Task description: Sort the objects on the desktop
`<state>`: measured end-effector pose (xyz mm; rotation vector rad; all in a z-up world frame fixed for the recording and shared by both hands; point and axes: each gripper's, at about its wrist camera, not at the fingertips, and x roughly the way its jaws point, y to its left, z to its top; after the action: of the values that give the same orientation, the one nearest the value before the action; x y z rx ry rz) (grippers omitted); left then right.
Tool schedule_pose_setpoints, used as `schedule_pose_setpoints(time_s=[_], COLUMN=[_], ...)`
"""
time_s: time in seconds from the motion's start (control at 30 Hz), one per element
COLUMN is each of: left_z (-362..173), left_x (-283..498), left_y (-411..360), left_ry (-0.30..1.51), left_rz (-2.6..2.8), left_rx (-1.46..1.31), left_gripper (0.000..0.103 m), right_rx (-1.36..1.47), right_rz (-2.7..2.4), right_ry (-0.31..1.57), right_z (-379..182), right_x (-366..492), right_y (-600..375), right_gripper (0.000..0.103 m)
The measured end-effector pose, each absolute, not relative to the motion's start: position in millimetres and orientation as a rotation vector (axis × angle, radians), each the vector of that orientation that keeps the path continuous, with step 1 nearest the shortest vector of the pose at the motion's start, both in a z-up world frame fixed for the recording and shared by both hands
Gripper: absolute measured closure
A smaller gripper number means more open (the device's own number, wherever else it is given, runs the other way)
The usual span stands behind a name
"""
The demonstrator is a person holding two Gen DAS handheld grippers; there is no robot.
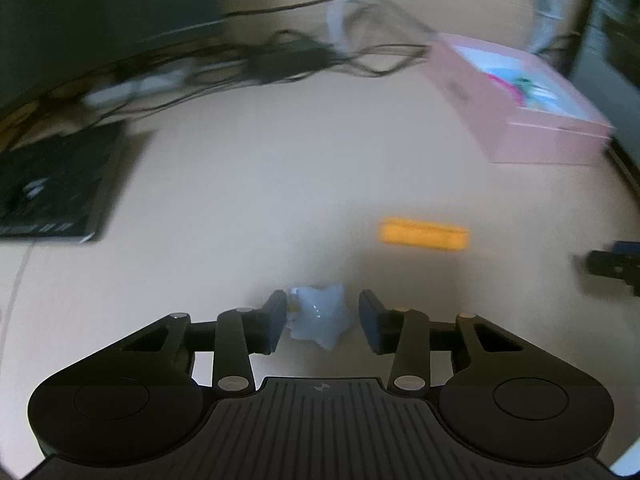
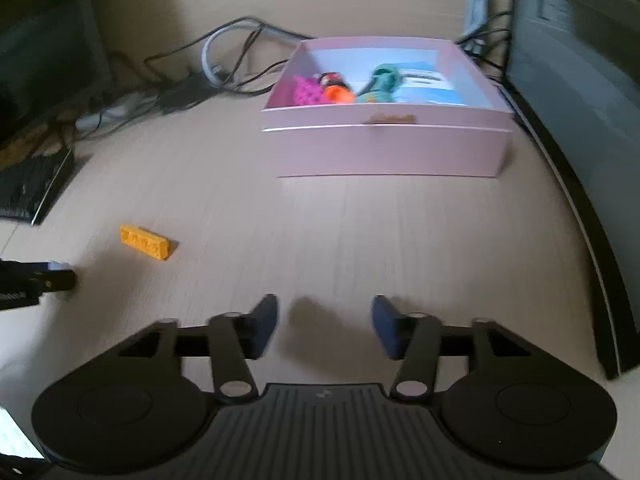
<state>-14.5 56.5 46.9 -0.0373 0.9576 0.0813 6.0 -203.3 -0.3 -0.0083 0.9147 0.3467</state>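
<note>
A pale blue star-shaped toy (image 1: 320,318) lies on the light wood desk between the fingers of my left gripper (image 1: 323,322). The jaws stand open around it; the left pad looks close to or touching it, the right pad is apart. An orange block (image 1: 424,234) lies ahead to the right; it also shows in the right wrist view (image 2: 145,241). A pink box (image 2: 384,148) stands open at the back with several small colourful toys (image 2: 340,88) inside. My right gripper (image 2: 324,326) is open and empty above bare desk. The left gripper's tip shows at the left edge (image 2: 36,280).
A tangle of black cables and a power strip (image 1: 256,60) runs along the back. A black keyboard (image 1: 48,188) lies at the left. A dark monitor base edge (image 2: 580,216) borders the right side. The right gripper's tip shows at the right edge (image 1: 612,264).
</note>
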Motion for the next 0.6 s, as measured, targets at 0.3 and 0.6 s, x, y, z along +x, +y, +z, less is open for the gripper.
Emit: schedule_pose_setpoints(time_s=[0.3,0.6], left_z=[58.7,62.2], left_x=[-30.5,-74.4], left_y=[70.3,137.4], left_ry=[0.901,0.9], left_rz=[0.153,0.335], left_rx=[-0.015,-0.156], left_gripper=[0.028,0.021], right_rx=[-0.191,-0.331], right_rz=[0.541,0.728], right_ry=[0.832,0.784], right_z=[5.3,0.8], right_x=[0.2,22.9], right_y=[-128.2,-42.6], right_gripper=[0.042,0.041])
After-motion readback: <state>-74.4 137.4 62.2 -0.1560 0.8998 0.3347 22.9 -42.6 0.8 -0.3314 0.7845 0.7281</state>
